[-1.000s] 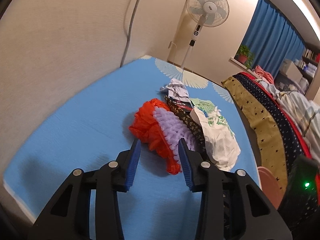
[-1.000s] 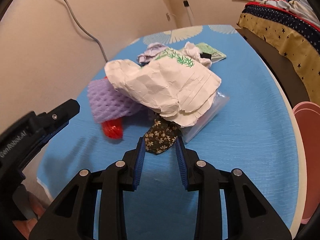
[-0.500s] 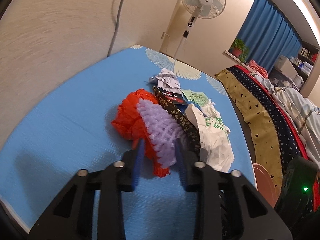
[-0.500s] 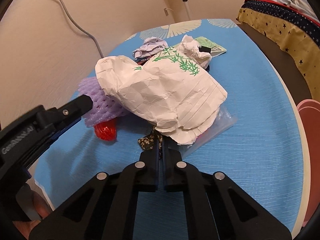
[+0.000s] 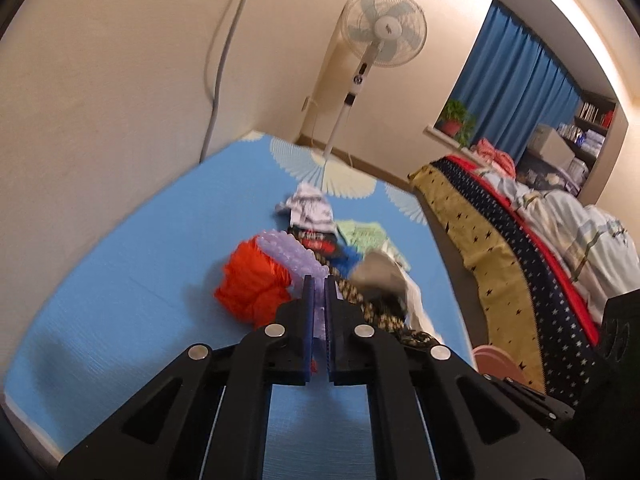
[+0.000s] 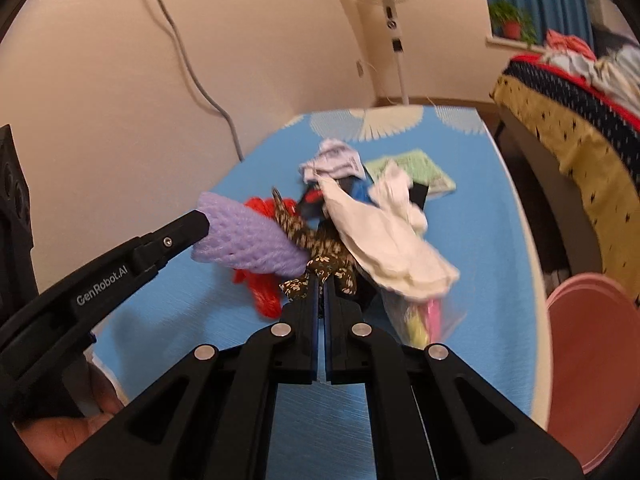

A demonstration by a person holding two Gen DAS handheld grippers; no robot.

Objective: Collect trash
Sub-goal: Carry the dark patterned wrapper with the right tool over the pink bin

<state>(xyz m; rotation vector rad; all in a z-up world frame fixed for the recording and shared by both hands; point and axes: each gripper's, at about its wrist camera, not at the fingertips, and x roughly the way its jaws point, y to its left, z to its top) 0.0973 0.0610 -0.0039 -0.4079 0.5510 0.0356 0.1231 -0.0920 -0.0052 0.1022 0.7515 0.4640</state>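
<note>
Home bedroom, bed (image 5: 520, 240) with bedding, standing fan (image 5: 380, 32), blue curtains (image 5: 516, 80)

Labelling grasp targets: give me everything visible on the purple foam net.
The purple foam net is a pale lilac sleeve of soft, knobbly mesh foam, squashed where the left tool is shut on its near end. It looks lifted off the blue table, tilted, its far end free. The red net lies against its left side and hangs below it; the dark floral wrapper, held in the right tool, touches its right edge. No tears can be made out.
</note>
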